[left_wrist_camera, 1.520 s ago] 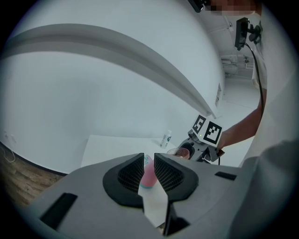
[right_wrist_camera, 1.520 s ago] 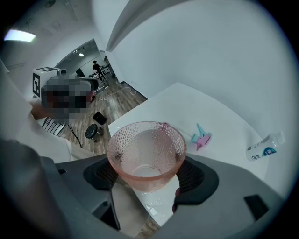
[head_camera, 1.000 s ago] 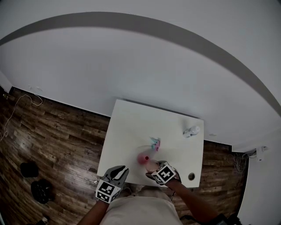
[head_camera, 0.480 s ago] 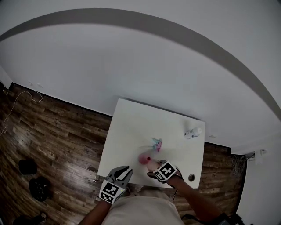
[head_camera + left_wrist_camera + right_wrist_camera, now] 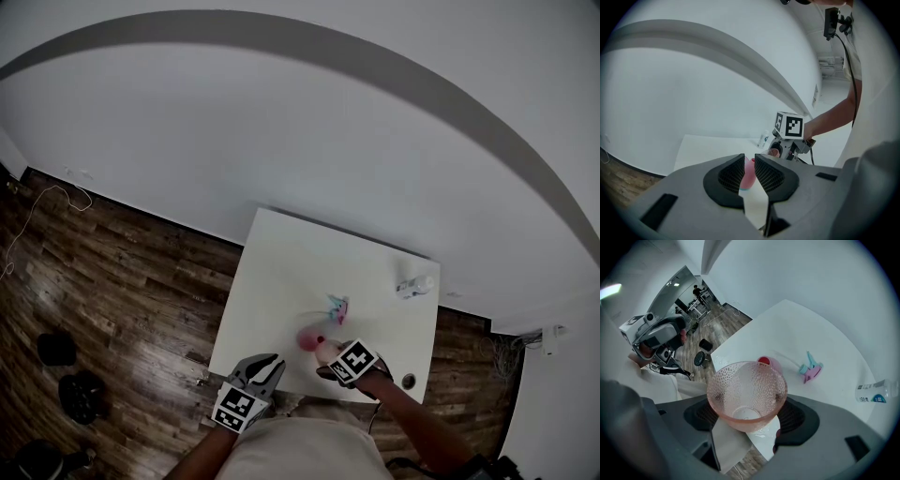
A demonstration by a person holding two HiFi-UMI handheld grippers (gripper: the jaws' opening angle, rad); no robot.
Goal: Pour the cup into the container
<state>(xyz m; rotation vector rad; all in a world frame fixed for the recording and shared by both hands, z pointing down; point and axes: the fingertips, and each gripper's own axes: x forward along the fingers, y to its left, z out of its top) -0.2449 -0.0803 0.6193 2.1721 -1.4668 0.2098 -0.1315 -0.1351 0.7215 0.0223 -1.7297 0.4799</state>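
A white table [image 5: 281,272] carries a small pink container [image 5: 307,337] near its front edge, also showing in the right gripper view as the pink container [image 5: 769,363] with a red top. My right gripper [image 5: 328,354] is shut on a clear pink dimpled cup [image 5: 746,392], held just right of the container. I look into the cup's mouth, down to its bare bottom. From the left gripper view, the cup [image 5: 774,152] hangs beside the container [image 5: 749,172]. My left gripper [image 5: 262,364] hovers off the table's front-left corner, jaws shut, holding nothing.
A white bottle [image 5: 413,285] lies at the table's far right edge. A small teal and pink object [image 5: 336,307] sits just beyond the container. A round hole [image 5: 408,380] marks the front-right corner. Wooden floor [image 5: 112,281] with dark items [image 5: 80,394] lies to the left.
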